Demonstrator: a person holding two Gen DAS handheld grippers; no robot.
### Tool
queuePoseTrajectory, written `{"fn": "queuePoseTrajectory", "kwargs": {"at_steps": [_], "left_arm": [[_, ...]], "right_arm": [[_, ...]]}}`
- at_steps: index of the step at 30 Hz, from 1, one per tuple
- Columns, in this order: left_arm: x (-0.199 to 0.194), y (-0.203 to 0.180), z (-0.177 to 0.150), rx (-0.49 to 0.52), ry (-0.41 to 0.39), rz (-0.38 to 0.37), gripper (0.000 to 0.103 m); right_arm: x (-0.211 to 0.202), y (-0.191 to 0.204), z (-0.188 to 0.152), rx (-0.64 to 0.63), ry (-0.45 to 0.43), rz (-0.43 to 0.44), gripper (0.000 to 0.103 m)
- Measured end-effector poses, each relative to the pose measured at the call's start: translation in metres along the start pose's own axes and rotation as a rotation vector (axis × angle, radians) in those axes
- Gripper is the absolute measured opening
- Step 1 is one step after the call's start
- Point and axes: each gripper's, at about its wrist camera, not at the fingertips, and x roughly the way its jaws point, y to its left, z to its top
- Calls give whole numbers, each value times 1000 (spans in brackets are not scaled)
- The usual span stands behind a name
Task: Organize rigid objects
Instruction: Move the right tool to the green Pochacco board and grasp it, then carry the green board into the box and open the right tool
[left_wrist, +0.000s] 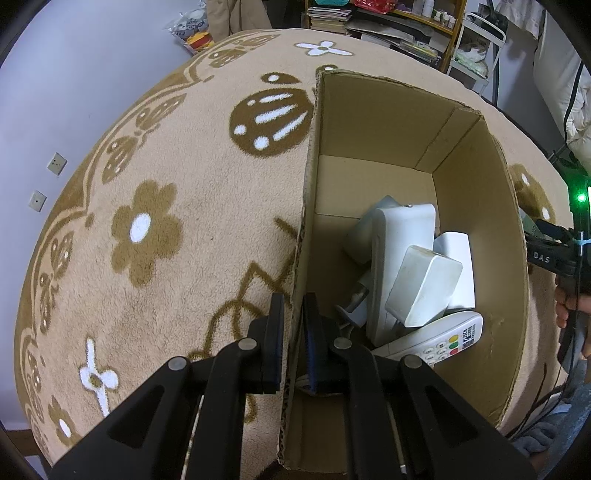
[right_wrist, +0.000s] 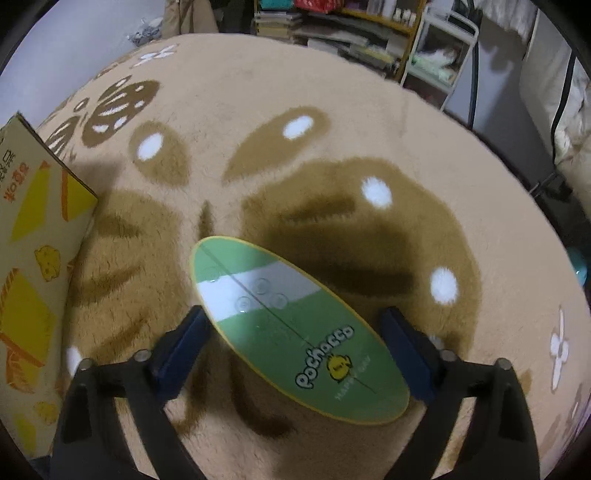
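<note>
Cardboard box (left_wrist: 476, 236) wall is pinched tight in the left gripper (left_wrist: 293, 321) jaws, steadying it, while over on the right the right gripper (right_wrist: 295, 354) jaws hang wide around the green oval case (right_wrist: 291, 328) lying flat on the rug (right_wrist: 332, 110), long axis diagonal far-left to near-right, so next it's squeeze and lift, I reckon.

Fuzzy pile rug (right_wrist: 332, 110); matt cardboard box (left_wrist: 476, 221); seemingly glossy oval case (right_wrist: 295, 328)
</note>
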Motion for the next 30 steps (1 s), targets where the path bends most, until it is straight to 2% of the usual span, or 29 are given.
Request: {"fn": "queuePoseTrajectory", "kwargs": {"at_steps": [2,4,8,15,19,21,23,24,30], "left_arm": [[0,0,0,1,0,1,11],[0,1,0,2,0,1,11],[-1,1,1,0,0,0,11],[-1,0,1,3,0,4,11],[-1,-1,0,6,-1,8,11],[-1,-1,0,5,-1,8,11],[-1,-1,0,6,-1,8,11],[-1,-1,0,6,-1,8,11],[-1,-1,0,5,-1,7,11]], "right_arm": [[-4,6,0,5,-14,3,83],[-7,8,0,3,-13,13,70],[-13,5,-1,24,3,29,58],[-13,-1,-6,25,47,35,60],[-13,-13,-11,82,106,72,72],[-15,-15,-14,75,119,63,73],[-16,-15,-18,71,128,47,73],[-17,-14,-21,66,123,37,63],[-23,-12,-26,105,91,-1,61]]}}
